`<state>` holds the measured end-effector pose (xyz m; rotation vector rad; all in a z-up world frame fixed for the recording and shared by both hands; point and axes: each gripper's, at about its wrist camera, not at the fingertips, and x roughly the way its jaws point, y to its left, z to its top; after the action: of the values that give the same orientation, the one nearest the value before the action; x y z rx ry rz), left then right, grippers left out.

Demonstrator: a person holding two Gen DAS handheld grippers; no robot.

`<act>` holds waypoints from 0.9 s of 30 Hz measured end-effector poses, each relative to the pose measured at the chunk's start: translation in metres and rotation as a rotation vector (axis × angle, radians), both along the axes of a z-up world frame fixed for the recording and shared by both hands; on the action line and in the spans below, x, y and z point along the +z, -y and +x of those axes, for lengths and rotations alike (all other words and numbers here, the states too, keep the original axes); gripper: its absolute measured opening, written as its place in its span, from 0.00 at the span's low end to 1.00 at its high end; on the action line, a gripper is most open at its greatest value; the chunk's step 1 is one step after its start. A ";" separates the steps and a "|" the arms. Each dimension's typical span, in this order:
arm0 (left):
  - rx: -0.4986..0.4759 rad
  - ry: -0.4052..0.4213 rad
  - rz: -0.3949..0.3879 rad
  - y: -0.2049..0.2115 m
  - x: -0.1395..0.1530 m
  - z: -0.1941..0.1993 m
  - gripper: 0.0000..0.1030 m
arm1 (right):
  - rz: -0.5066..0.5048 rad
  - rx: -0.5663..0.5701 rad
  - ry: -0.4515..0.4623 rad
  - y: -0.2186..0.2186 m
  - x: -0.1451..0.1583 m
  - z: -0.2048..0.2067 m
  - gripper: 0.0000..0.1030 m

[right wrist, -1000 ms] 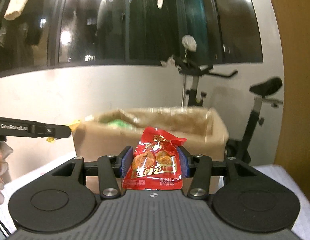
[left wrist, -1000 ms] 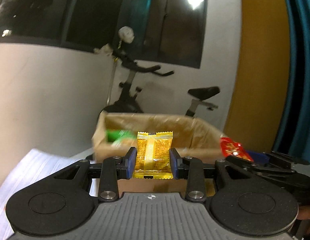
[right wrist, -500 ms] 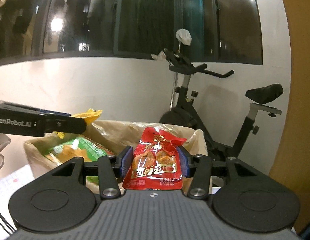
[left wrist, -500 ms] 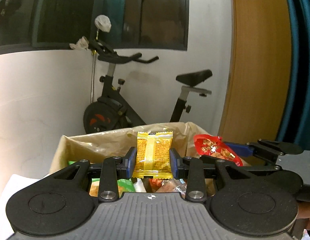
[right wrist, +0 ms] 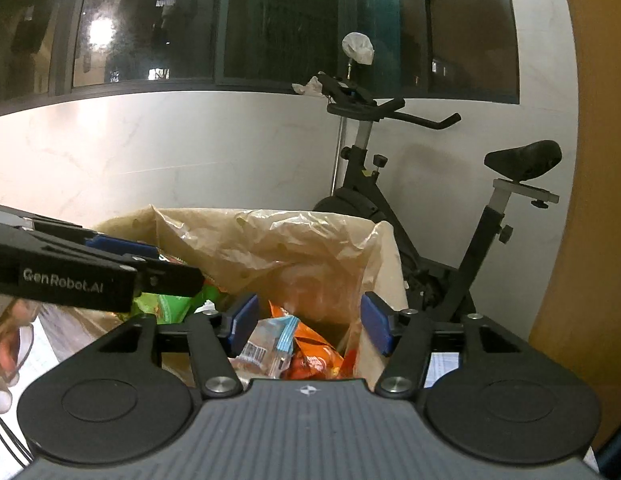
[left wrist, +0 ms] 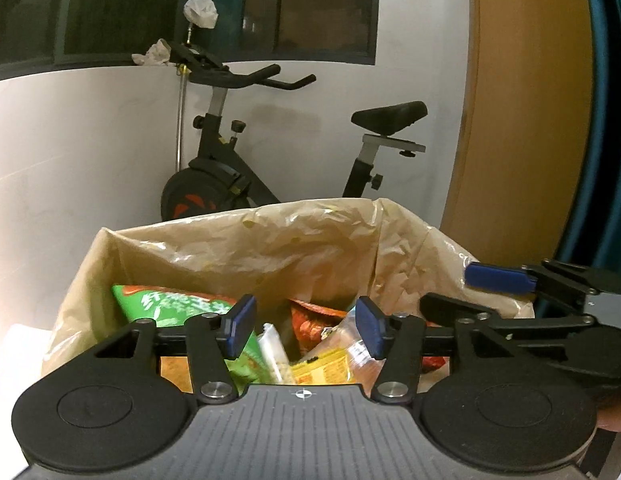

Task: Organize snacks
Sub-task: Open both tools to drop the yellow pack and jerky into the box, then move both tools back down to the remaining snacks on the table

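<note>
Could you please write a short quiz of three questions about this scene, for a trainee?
1. True or false: the left gripper holds a snack.
2. What lines the box that both grippers hover over?
A. brown paper
B. a towel
C. foil
3. What large machine stands behind the box?

Key
1. False. Its jaws are opening and nothing is between them. The right gripper is the same.
2. A. Crumpled brown paper lines it, and snack packets lie inside.
3. An exercise bike, against the white wall.
</note>
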<state>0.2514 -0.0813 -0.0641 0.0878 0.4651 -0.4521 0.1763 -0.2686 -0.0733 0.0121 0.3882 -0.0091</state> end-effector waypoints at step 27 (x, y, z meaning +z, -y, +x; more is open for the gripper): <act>0.153 -0.004 -0.040 -0.120 -0.021 -0.089 0.55 | 0.094 0.035 0.081 -0.044 -0.009 -0.084 0.59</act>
<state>0.1624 0.0391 -0.0847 0.0126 0.4634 -0.3115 0.0927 -0.2242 -0.0824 0.0985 0.3077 0.0444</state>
